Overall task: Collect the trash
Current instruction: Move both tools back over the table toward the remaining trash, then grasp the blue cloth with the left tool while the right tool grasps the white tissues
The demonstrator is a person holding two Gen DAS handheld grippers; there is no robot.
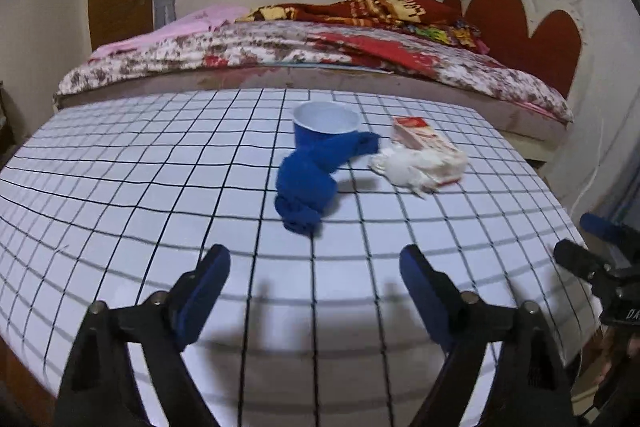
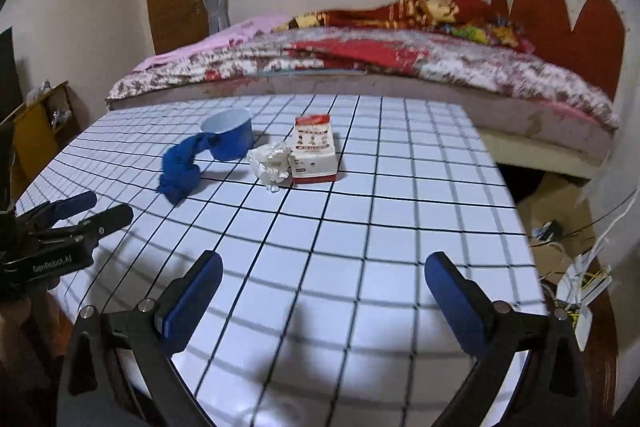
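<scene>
A blue cup (image 1: 325, 125) with a white inside stands on the checked table (image 1: 120, 187). A crumpled blue cloth (image 1: 316, 175) lies in front of it, touching it. A crumpled white tissue (image 1: 416, 167) lies against a red and white carton (image 1: 424, 143) to the right. My left gripper (image 1: 314, 263) is open and empty, near the table's front edge, short of the cloth. My right gripper (image 2: 324, 279) is open and empty over the table's front right part. The right wrist view shows the cup (image 2: 230, 139), cloth (image 2: 182, 167), tissue (image 2: 272, 161) and carton (image 2: 314, 151).
A bed (image 1: 320, 51) with floral covers and red blankets runs behind the table. Cardboard and cables (image 2: 560, 227) lie on the floor at the right. A wooden shelf (image 2: 36, 131) stands at the left. Each gripper shows at the edge of the other's view.
</scene>
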